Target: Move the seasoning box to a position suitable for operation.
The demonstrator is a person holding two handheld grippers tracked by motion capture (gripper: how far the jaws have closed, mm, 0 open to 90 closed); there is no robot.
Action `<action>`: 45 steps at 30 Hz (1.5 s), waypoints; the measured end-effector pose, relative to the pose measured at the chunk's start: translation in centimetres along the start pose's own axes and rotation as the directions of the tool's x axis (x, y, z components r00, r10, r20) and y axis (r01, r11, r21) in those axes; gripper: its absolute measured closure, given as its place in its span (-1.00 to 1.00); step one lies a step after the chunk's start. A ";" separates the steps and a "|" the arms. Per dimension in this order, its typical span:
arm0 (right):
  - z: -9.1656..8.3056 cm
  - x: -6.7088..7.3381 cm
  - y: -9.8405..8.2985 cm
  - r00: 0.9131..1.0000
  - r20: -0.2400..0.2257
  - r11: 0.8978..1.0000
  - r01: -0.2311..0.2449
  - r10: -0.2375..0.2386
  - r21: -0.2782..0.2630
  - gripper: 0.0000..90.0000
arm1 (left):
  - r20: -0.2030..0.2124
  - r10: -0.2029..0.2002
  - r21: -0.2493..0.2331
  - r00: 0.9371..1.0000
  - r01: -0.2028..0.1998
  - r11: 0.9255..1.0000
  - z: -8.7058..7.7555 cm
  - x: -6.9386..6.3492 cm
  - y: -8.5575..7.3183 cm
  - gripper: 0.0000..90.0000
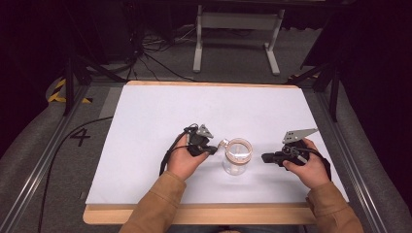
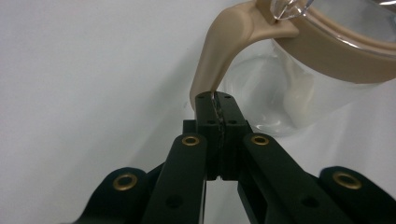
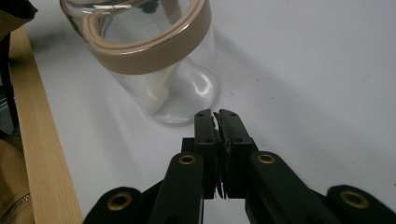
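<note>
The left claw (image 2: 215, 100) is clenched on just the tip of the tan handle (image 2: 219, 51) of the glass jar (image 1: 237, 156) standing mid-counter (image 1: 145, 121), so a tug could tip it, while the right claw (image 3: 215, 116), clenched and empty, waits beside it.

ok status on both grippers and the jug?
Left gripper shut, tips at the tan handle's lower end. Right gripper shut, empty, just short of the glass jug. Jug upright, nothing in the way.

Left tool (image 1: 212, 149) and right tool (image 1: 265, 158) point inward, jaws pressed together.
</note>
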State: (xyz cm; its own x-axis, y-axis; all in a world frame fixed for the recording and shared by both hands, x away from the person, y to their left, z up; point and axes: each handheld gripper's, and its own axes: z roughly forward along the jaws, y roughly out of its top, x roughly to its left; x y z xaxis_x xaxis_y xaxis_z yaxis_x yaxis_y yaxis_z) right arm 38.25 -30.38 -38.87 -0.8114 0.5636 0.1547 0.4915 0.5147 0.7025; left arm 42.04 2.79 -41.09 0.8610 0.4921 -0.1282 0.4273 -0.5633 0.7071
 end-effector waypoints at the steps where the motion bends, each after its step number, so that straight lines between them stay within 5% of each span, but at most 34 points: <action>1: 0.0 0.0 0.0 1.000 -0.003 1.000 0.001 -0.001 -0.001 0.94 | 0.002 0.001 0.001 1.000 -0.001 1.000 0.0 0.1 0.0 1.00; 23: -1.1 0.7 -2.4 0.998 0.042 0.999 -0.039 0.038 0.010 0.94 | 0.010 0.019 -0.026 1.000 -0.019 0.999 1.9 1.7 1.5 1.00; 35: 1.2 0.9 -0.5 1.000 0.006 1.000 -0.021 0.021 0.013 1.00 | 0.010 -0.042 -0.042 0.999 0.043 0.998 -2.5 1.4 0.0 0.96; 45: 4.2 0.4 1.0 0.999 0.015 0.995 0.028 -0.029 0.092 1.00 | -0.017 -0.087 -0.040 0.996 0.086 0.995 -5.6 1.2 -2.1 0.96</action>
State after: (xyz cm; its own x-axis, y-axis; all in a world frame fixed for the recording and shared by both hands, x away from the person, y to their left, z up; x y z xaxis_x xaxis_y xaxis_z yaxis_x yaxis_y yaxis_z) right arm 39.76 -26.93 -40.99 -0.8208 0.5577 0.1239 0.4958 0.5876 0.6395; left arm 40.67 8.28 -38.86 0.8156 0.5507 -0.1774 0.4888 -0.4918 0.7206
